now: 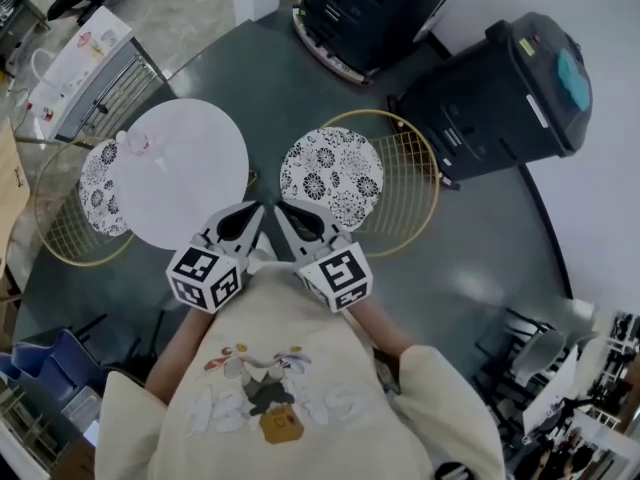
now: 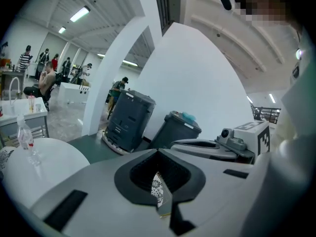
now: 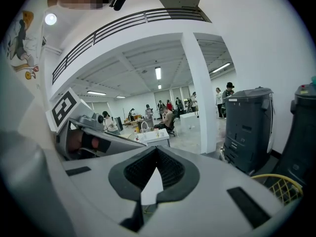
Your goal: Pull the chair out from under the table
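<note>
In the head view a round white table (image 1: 190, 168) stands on the dark green floor. A gold wire chair with a patterned cushion (image 1: 98, 183) is tucked partly under its left side. A second chair like it (image 1: 335, 173) stands apart to the table's right. My left gripper (image 1: 257, 209) and right gripper (image 1: 281, 209) are held side by side near my chest, above the gap between table and right chair. Both are shut on nothing. The left gripper (image 2: 160, 201) and the right gripper (image 3: 148, 196) show only a thin slit between their jaws in their own views.
A small bottle (image 1: 135, 146) stands on the table's left part. Two large black bins (image 1: 375, 13) (image 1: 500, 93) sit against the white wall behind the right chair. A white counter (image 1: 75, 63) is at far left, and a blue chair (image 1: 50, 363) at lower left.
</note>
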`<state>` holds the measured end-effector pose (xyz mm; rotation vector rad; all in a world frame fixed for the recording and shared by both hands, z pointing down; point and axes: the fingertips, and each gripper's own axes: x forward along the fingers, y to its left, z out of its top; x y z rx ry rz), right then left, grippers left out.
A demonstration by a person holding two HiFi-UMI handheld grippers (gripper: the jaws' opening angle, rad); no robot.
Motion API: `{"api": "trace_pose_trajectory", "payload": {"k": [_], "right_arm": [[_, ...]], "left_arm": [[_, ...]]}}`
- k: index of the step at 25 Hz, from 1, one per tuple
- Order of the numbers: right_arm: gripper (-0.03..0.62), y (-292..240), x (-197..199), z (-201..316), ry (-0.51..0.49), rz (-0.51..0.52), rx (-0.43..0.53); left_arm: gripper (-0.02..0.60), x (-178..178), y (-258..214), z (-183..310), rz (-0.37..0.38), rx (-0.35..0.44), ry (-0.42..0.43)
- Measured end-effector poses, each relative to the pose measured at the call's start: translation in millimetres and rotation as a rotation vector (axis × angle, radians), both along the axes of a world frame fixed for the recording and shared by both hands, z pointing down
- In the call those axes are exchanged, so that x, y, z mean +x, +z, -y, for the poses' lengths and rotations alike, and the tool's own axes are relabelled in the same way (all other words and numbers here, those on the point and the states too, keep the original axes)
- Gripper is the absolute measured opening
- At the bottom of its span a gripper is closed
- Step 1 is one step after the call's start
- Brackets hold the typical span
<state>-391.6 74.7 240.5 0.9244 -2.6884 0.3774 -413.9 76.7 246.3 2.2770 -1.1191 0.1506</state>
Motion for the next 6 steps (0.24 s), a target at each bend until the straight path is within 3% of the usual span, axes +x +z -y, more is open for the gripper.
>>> {"api": "trace_pose_trajectory", "payload": {"k": [6], "right_arm": [[0.008,-8,-1,13,0.027,0.018,-0.004]], "left_arm": [[0.009,7,-6,6,0.026,0.023,0.044]]}}
